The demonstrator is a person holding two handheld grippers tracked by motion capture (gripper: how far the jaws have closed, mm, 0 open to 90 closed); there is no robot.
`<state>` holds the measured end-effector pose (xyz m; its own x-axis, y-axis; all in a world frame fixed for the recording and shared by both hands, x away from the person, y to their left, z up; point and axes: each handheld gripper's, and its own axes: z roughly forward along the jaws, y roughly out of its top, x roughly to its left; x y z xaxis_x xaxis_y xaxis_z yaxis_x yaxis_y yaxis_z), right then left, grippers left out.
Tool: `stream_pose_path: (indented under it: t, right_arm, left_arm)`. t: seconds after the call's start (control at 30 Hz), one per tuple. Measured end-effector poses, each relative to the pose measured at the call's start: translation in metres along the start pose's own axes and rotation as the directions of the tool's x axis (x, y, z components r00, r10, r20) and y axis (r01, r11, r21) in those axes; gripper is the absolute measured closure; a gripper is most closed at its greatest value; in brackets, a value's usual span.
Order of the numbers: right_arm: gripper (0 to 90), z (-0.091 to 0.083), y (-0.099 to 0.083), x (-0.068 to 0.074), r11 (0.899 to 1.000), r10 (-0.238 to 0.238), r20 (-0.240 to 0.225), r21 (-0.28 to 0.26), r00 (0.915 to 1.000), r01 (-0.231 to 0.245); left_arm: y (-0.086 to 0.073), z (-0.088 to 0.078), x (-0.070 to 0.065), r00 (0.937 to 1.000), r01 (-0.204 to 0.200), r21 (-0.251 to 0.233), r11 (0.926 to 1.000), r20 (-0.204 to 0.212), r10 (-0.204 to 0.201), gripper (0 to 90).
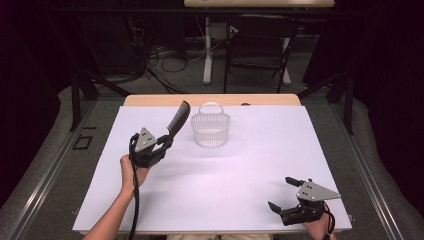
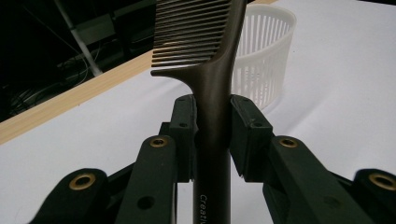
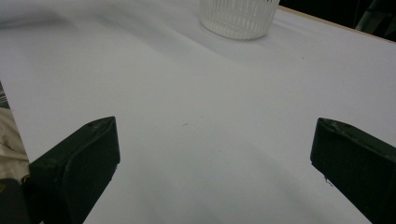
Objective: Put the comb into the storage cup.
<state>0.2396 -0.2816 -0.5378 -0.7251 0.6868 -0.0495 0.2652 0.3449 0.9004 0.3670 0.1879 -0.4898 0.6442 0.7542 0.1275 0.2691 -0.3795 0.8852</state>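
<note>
A dark comb (image 1: 179,119) is held up off the table, its toothed end pointing toward the far side. My left gripper (image 1: 164,142) is shut on the comb's handle (image 2: 212,135), with both pads pressed against it. The comb's teeth (image 2: 189,30) rise just left of a white slatted basket (image 2: 261,56). That basket (image 1: 210,129) stands at the table's far middle, with its handle up. My right gripper (image 1: 284,194) rests near the front right corner, open, with bare white table between its jaws. The basket's base (image 3: 238,16) lies far ahead of it.
A white sheet (image 1: 240,170) covers the tabletop; a wooden edge (image 1: 210,100) runs along the far side. Beyond the table stand a desk leg (image 1: 207,55), a dark chair (image 1: 260,45) and loose cables (image 1: 165,62) on the floor.
</note>
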Motion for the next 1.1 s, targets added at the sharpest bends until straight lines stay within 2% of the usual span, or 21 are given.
stream_pose_path:
  t: [0.3,0.6,1.1]
  right_arm:
    - [1.0,0.001,0.001,0.001,1.000,0.003,-0.001,0.003,1.0000,-0.003]
    - [1.1,0.002,0.000,0.000,1.000,0.003,0.001,0.003,1.0000,-0.003]
    - [1.1,0.001,0.000,0.000,1.000,0.004,-0.001,0.005,1.0000,-0.004]
  left_arm:
    - [0.006,0.004,0.001,0.9999,0.011,-0.012,0.9999,0.011,-0.011,72.3]
    - [0.013,0.006,0.000,0.9999,-0.001,-0.030,0.9995,0.012,0.001,72.3]
    - [0.018,0.013,0.001,0.9997,-0.011,-0.026,0.9996,0.021,0.012,72.3]
